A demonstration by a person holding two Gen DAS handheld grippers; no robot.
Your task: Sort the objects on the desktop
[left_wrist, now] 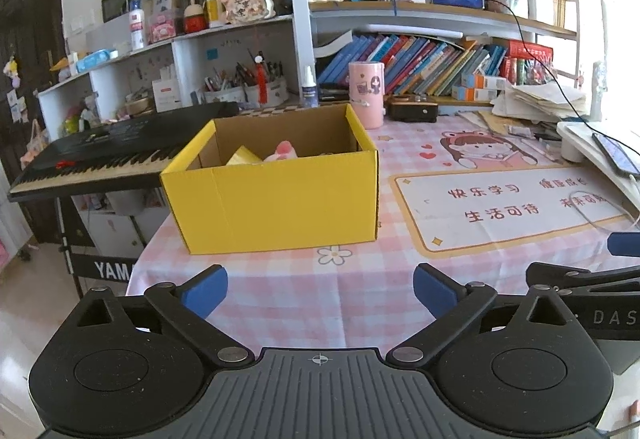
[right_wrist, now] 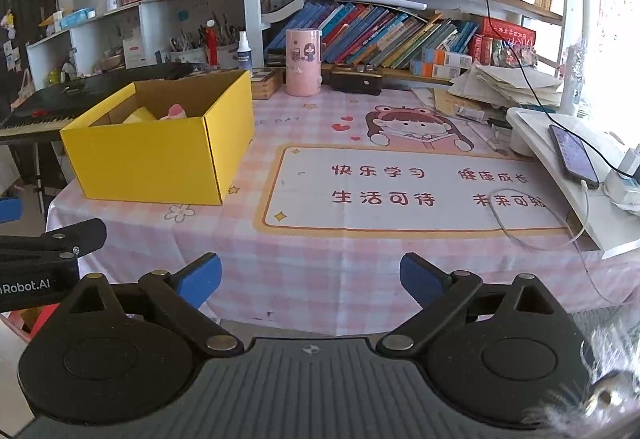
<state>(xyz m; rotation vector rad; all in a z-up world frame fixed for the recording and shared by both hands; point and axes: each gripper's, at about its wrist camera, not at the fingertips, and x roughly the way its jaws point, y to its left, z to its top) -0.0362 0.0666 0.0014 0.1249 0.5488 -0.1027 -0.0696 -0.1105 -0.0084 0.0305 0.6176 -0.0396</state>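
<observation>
A yellow cardboard box [left_wrist: 276, 199] [right_wrist: 156, 155] stands open on the pink checked tablecloth [left_wrist: 320, 303] [right_wrist: 304, 263]. Inside it lie a pink plush toy [left_wrist: 285, 151] [right_wrist: 176, 112] and a yellow item [left_wrist: 242, 156] [right_wrist: 139, 115]. My left gripper [left_wrist: 320, 293] hovers over the table's near edge in front of the box, open, nothing between its blue pads. My right gripper [right_wrist: 310, 281] is beside it to the right, also open and empty, facing the printed desk mat [right_wrist: 400, 187]. Each gripper's body shows at the edge of the other's view.
A pink cylinder cup [left_wrist: 366, 95] [right_wrist: 303, 62], a spray bottle [left_wrist: 309, 87] and a black case [right_wrist: 356, 79] stand behind the box. Bookshelves fill the back. A white stand [right_wrist: 560, 175] with a phone [right_wrist: 572, 155] and cable sits right. A keyboard [left_wrist: 100, 159] stands left of the table.
</observation>
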